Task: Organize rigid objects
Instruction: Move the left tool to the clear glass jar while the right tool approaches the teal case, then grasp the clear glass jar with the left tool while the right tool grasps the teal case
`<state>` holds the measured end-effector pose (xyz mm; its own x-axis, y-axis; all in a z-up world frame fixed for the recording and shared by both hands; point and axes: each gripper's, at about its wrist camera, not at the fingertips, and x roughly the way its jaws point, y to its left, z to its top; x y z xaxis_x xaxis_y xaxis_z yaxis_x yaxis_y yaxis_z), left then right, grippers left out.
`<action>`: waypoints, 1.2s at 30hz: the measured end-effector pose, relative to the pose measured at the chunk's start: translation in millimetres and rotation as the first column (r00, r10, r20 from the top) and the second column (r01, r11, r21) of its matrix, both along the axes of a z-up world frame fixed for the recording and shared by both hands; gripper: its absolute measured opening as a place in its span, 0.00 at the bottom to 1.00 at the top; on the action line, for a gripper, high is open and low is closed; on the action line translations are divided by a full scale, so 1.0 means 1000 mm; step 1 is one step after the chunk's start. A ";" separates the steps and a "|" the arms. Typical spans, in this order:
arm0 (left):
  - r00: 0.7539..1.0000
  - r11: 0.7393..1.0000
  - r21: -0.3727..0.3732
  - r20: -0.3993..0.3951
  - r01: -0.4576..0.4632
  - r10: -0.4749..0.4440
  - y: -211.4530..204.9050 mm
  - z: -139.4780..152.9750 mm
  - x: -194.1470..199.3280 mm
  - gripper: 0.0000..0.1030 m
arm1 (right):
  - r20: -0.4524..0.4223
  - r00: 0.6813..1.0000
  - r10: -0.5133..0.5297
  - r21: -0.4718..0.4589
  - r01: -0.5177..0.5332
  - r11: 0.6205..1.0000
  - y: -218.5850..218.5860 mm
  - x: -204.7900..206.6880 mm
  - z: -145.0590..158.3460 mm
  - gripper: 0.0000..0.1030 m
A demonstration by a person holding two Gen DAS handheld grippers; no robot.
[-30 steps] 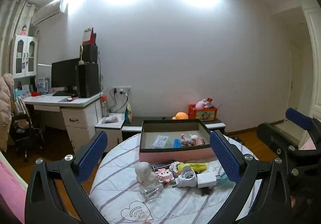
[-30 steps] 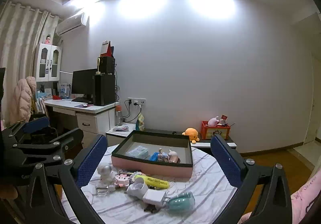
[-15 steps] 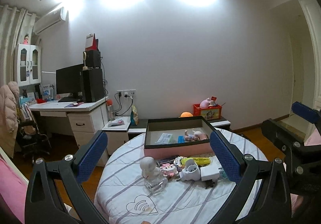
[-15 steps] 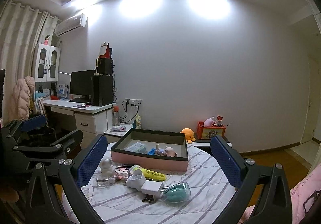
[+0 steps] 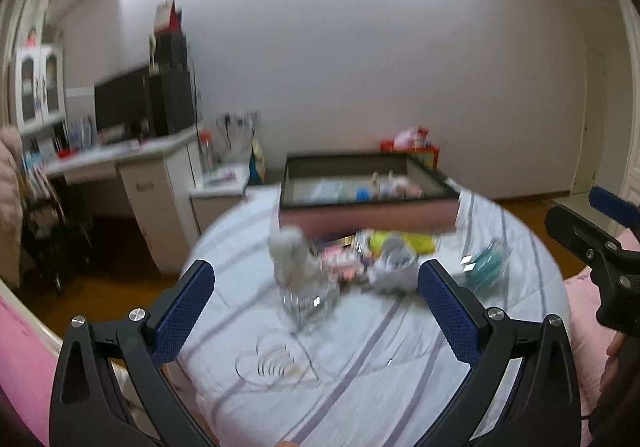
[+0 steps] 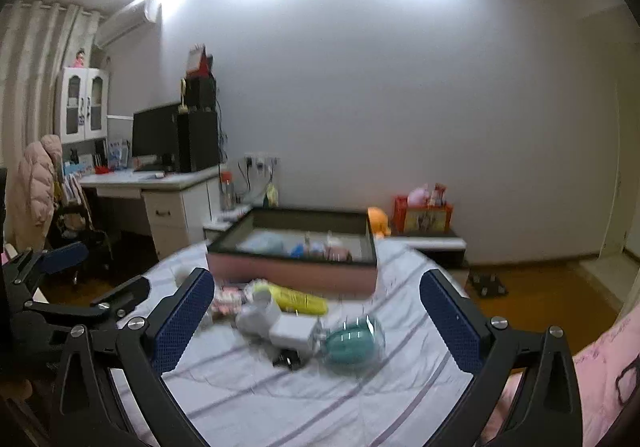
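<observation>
1. Nearest the viewer, the left gripper (image 5: 316, 295) hangs over the near part of a round table covered in a white cloth with grey stripes (image 5: 392, 367). Its two blue-padded fingers (image 5: 184, 311) are spread wide, with nothing between them.
2. The right gripper (image 6: 316, 311) hangs over the same table, to the right of the left one. Its blue-padded fingers (image 6: 448, 323) are likewise spread wide and empty.
3. Both views are blurred, so small details are uncertain.
4. In the middle of the table lies a loose cluster of small rigid items. From left to right: a white figurine (image 5: 290, 255) with a clear glass piece (image 5: 304, 299) just in front of it, a small pink toy (image 5: 342, 267), a white cup-shaped plastic item (image 6: 258, 313), a white square charger block (image 6: 294, 331), and a teal object in clear wrapping (image 6: 352, 339) at the right end.
5. A yellow marker-like tube (image 6: 296, 299) lies just behind the white items, near the box wall.
6. Farther back on the table stands a shallow rectangular box with pink outer walls and a dark rim (image 6: 292, 271). Inside it lie a pale flat packet (image 6: 262, 245) at the left, a small blue item (image 6: 298, 250) in the middle, and a small pinkish doll-like figure (image 6: 334, 247) to the right.
7. Beyond the table, a white desk with a dark monitor (image 6: 154, 135) stands at far left.
</observation>
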<state>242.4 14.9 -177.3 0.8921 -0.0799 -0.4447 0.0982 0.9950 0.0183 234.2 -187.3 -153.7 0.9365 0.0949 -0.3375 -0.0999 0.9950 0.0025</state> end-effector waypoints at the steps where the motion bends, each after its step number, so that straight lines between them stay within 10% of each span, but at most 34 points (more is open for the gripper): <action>1: 0.999 1.000 -0.008 -0.043 0.009 -0.009 0.004 -0.011 0.009 1.00 | -0.032 0.999 -0.002 0.007 0.002 1.000 -0.003 0.007 -0.008 1.00; 16: 0.957 1.000 0.002 -0.288 -0.023 0.023 0.014 -0.085 0.100 0.99 | -0.263 0.963 -0.066 0.020 0.074 0.997 -0.034 0.076 -0.076 1.00; 25: 0.936 0.999 -0.013 -0.348 0.050 -0.051 0.003 -0.092 0.122 0.53 | -0.347 0.934 -0.082 0.029 0.098 0.995 -0.052 0.100 -0.089 1.00; 36: 0.935 0.997 -0.011 -0.348 0.070 -0.070 0.002 -0.089 0.106 0.53 | -0.451 0.893 0.000 0.064 0.032 0.997 -0.049 0.125 -0.100 1.00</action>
<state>348.2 16.8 -266.0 0.6739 -0.1357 -0.7262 0.1683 0.9853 -0.0279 359.5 -236.0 -254.2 0.6874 0.1188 -0.7165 -0.0561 0.9923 0.1107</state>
